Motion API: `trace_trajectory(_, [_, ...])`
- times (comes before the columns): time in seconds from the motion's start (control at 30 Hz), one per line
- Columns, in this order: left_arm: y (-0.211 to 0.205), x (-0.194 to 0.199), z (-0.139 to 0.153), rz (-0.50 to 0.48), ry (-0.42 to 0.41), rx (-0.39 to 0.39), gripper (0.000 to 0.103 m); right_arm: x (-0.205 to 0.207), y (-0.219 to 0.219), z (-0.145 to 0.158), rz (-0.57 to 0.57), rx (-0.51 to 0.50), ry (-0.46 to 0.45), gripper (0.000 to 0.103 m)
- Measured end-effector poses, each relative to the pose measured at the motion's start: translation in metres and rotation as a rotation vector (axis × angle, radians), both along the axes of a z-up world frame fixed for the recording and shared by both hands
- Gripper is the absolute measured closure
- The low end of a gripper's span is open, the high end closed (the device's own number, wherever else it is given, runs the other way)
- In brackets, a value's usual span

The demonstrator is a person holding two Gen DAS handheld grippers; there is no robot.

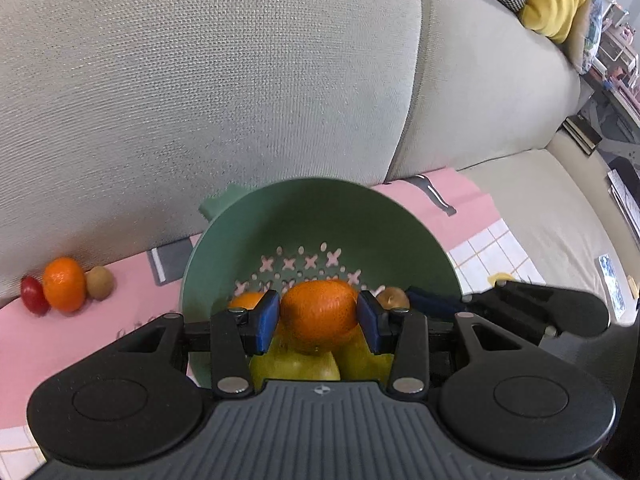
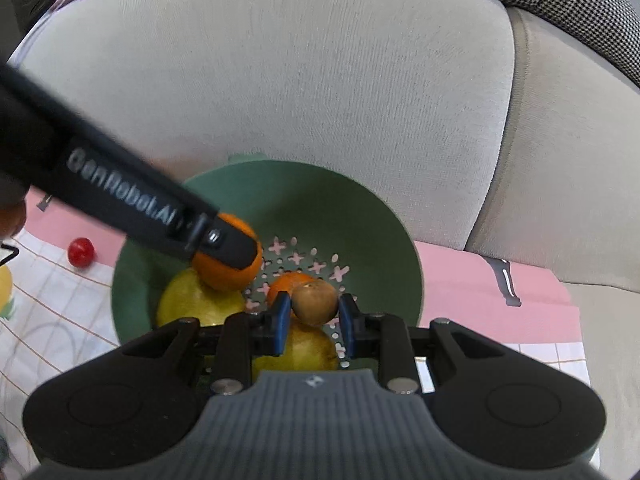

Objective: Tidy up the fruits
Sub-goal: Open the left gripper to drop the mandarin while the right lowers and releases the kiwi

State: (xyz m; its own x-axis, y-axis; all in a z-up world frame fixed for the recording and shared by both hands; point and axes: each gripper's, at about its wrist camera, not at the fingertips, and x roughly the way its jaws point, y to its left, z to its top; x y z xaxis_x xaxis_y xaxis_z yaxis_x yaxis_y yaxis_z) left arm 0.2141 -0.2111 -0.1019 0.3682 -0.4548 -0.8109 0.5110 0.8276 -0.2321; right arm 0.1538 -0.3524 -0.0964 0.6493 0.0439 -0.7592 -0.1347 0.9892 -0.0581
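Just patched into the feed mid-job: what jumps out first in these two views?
Both tongs hang over the green colander, each loaded: the left tongs clamp an orange, the right tongs pinch a kiwi. Yellow-green apples and another orange already lie inside. On the pink mat at far left, a cherry tomato, a second orange and a second kiwi wait in a row.

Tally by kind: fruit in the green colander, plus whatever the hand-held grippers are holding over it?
Tangerines: 2
Kiwi: 1
Yellow-green apples: 2
Total: 5
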Motion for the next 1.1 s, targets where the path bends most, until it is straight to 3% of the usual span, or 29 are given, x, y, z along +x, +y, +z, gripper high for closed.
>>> trace_trajectory(0.23, [-0.005,0.015,-0.01,0.022,0.025,-0.021,0.056,0.003,0.001,-0.004,0.015,-0.027,-0.009,0.08])
trace_trajectory(0.4, [-0.01,0.013,-0.014,0.018,-0.015,0.004,0.057,-0.003,0.008,-0.004,0.021,-0.04,-0.011,0.08])
trace_trajectory(0.6, [0.005,0.015,-0.016,0.055,0.014,-0.001,0.057,-0.004,0.011,-0.004,0.007,-0.035,-0.006,0.08])
trace_trajectory(0.83, [0.035,0.003,0.004,0.074,-0.019,-0.038,0.053,0.0,0.016,0.0,0.006,-0.024,-0.001,0.08])
trace_trajectory(1.1, [0.067,-0.013,0.027,0.121,-0.102,0.023,0.047,0.024,0.015,0.002,-0.019,0.073,0.014,0.08])
